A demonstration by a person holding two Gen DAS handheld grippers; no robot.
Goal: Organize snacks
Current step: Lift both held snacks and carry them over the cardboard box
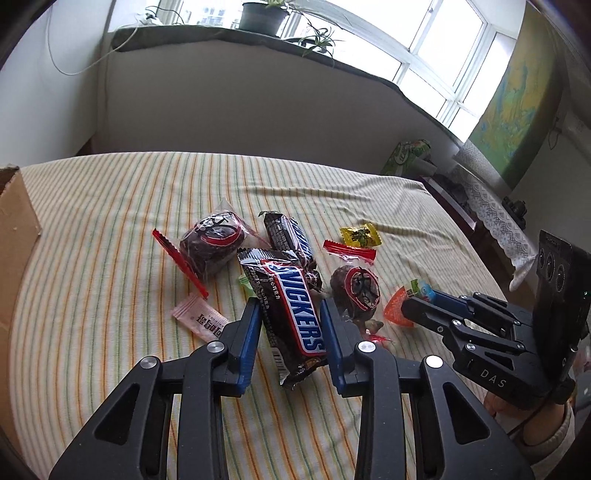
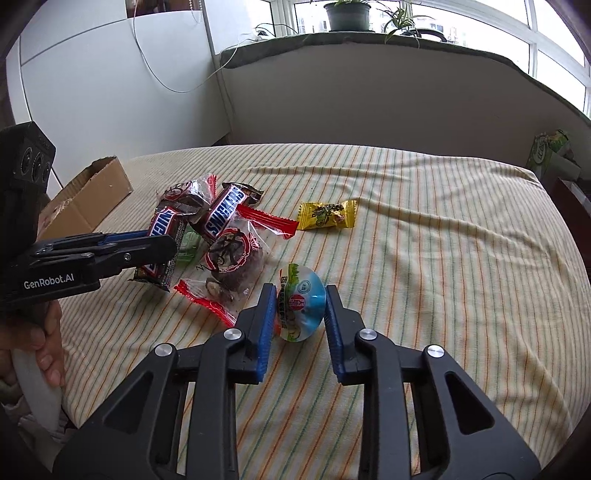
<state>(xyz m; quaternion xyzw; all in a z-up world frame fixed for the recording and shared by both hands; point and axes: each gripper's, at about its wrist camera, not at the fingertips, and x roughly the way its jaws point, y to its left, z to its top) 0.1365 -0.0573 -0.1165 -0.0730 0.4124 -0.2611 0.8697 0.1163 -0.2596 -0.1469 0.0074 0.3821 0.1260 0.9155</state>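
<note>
Snacks lie on a striped bed sheet (image 1: 110, 206). My left gripper (image 1: 290, 317) is shut on a Snickers bar (image 1: 291, 310), its blue pads pressing both long sides; in the right wrist view the bar (image 2: 162, 236) is lifted at its near end. A second Snickers bar (image 1: 288, 236) (image 2: 223, 214) lies behind. My right gripper (image 2: 301, 304) is shut on a jelly cup (image 2: 301, 301) with a blue and green lid, which shows orange in the left wrist view (image 1: 400, 308). Two dark cakes in clear wrappers (image 1: 214, 240) (image 1: 356, 291), a yellow candy (image 1: 358, 236) (image 2: 327, 216) and a pink sachet (image 1: 201, 317) lie around.
An open cardboard box (image 2: 92, 195) (image 1: 14, 221) stands on the bed's left side. A small green packet (image 2: 188, 247) lies under the Snickers bars. A low grey wall and windowsill with potted plants (image 2: 347, 16) run behind the bed. A green box (image 2: 550, 151) and a shelf stand to the right.
</note>
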